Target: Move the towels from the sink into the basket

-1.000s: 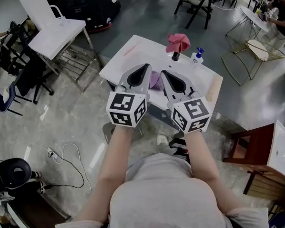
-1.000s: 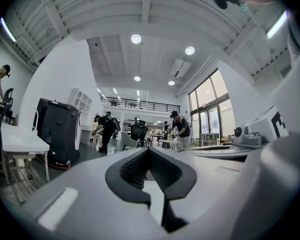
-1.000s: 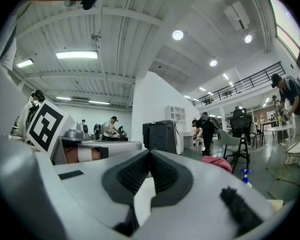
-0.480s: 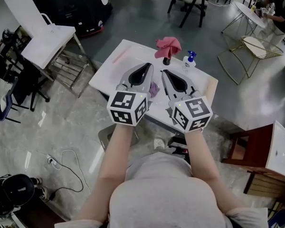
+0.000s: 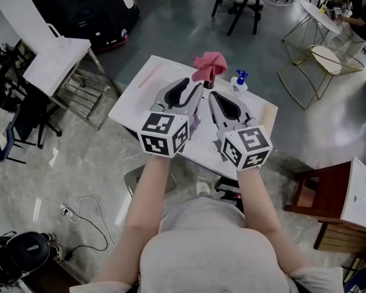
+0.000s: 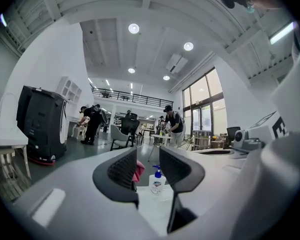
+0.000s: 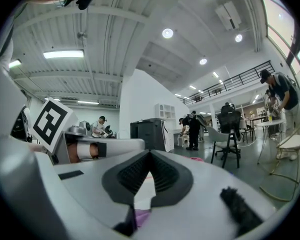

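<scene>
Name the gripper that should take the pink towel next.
Left, probably. The left gripper's jaws are opening with nothing between them, and the pink towel shows just beyond them. The right gripper's jaws are shut together.

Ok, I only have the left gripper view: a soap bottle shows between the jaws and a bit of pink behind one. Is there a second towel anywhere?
Observer: Yes. The head view shows a purple towel on the white sink unit, nearer the person than the pink one.
Operator: Where does the pink one sit?
Observer: The pink towel is draped on what looks like a dark tap at the far edge, left of the soap bottle.
Operator: And the other gripper?
Observer: The right gripper has its jaws together with nothing held.
</scene>
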